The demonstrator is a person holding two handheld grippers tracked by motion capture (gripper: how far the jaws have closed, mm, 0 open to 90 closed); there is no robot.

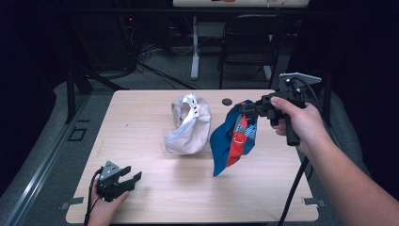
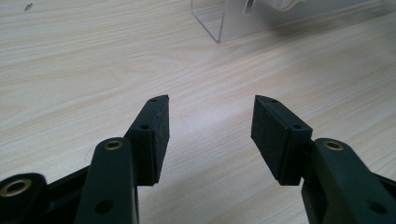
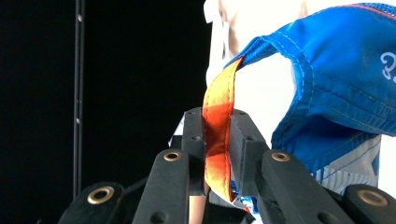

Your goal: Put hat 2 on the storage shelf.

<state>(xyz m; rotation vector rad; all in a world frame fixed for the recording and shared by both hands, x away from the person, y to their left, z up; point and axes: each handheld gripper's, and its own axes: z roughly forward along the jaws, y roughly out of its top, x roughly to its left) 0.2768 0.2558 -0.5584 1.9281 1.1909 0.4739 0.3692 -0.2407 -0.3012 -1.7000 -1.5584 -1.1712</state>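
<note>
Bench (image 1: 155,188): pale wood top, seen from above in the high view. Right gripper (image 1: 245,109) held by the right hand (image 1: 301,123) above the far right part of the bench, jaws pointing left. Jaws clenched on an orange strip of the blue and red cloth (image 1: 234,141); confirmed in the right gripper view, where the right gripper (image 3: 217,128) pinches the orange band (image 3: 217,135) between both pads, band upright, blue cloth (image 3: 341,84) spreading up and to the right of the jaws. Cloth hanging from the jaws, draped downward toward the near side; lower tip close to the bench surface, contact there cannot be told. White cloth item (image 1: 188,123) standing at bench centre, just left of the blue and red cloth, edges near or touching, not resolved. Small dark round object (image 1: 227,101) on the bench at the far side, between the two cloth items.

Left gripper (image 1: 126,179) held by the left hand (image 1: 104,207) at the near left corner of the bench, low over the surface, well apart from both cloths. Jaws released, wide gap, nothing between them; left gripper view shows the left gripper (image 2: 210,121) with bare wood under the gap and a clear plastic stand (image 2: 219,23) farther off at the top edge.
</note>
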